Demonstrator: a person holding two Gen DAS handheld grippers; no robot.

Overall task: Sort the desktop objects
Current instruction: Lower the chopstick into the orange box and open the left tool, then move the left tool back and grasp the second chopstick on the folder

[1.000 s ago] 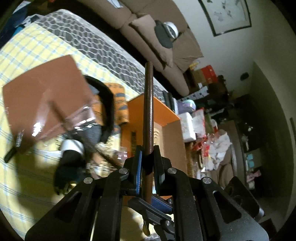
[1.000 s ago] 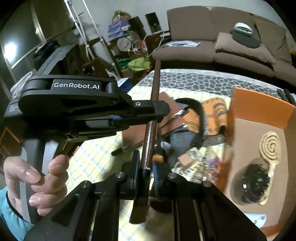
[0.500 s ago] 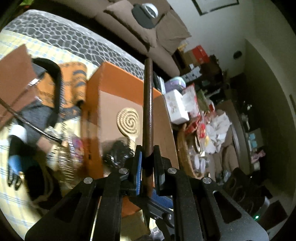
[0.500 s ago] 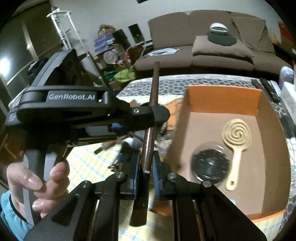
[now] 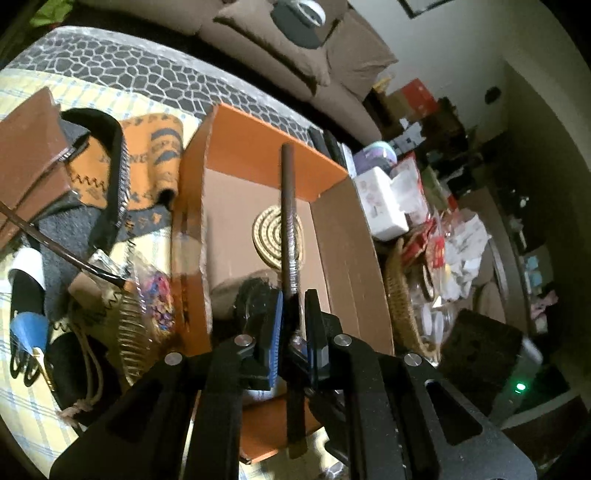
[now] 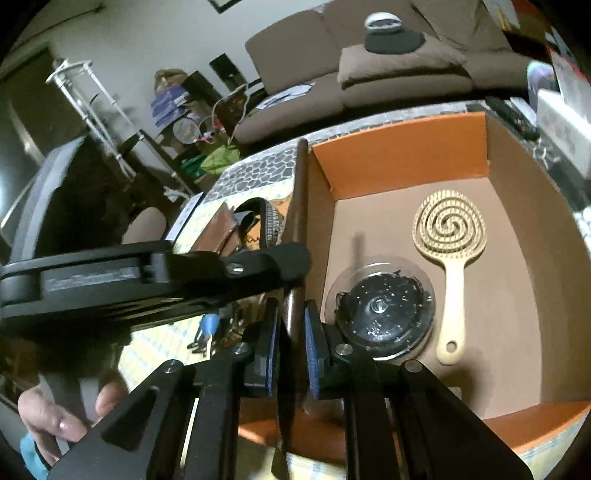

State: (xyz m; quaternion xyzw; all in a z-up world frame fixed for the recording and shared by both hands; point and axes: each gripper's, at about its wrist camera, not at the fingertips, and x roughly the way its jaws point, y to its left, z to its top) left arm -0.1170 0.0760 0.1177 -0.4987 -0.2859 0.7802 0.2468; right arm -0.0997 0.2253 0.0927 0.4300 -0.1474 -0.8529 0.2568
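Home living room, lived-in and cluttered. A brown sofa [image 6: 388,70] with loose cushions [image 6: 402,64] sat behind the tabletop [image 5: 122,70], which had a pebble-pattern surface and a yellow checked cloth [image 5: 22,369]. A framed picture [image 5: 424,5] hung on a plain wall. Stacked boxes and packets [image 5: 406,107] filled the far corner, and a wicker basket [image 5: 402,299] of household odds and ends stood beside the tabletop. A folding drying rack [image 6: 96,110] and piled bags [image 6: 218,158] stood by the sofa's other end. Dim indoor lighting.

Both wrist views overlook box [image 5: 332,236].
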